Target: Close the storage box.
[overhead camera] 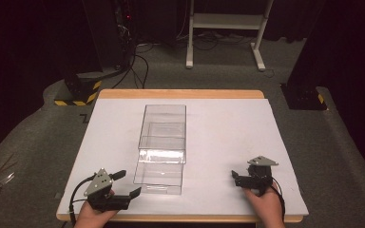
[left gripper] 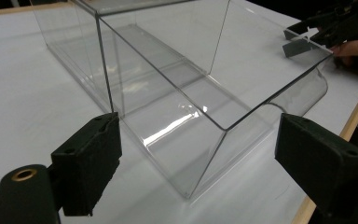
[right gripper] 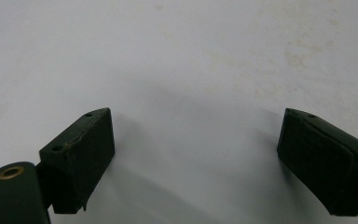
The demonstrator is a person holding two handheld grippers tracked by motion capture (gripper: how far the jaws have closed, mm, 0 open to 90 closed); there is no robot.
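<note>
A clear plastic box point(overhead camera: 162, 147) lies on the white worktop point(overhead camera: 228, 137), left of centre, its long side running away from the person. The left gripper point(overhead camera: 126, 183) sits at the near left corner of the worktop, jaws spread wide and holding nothing, pointed at the box's near end, which lies just beside it without touching. In the left gripper view the box point(left gripper: 177, 102) stands between and beyond the jaws. The right gripper point(overhead camera: 234, 176) rests well apart to the right, jaws wide over bare worktop point(right gripper: 191, 70)
</note>
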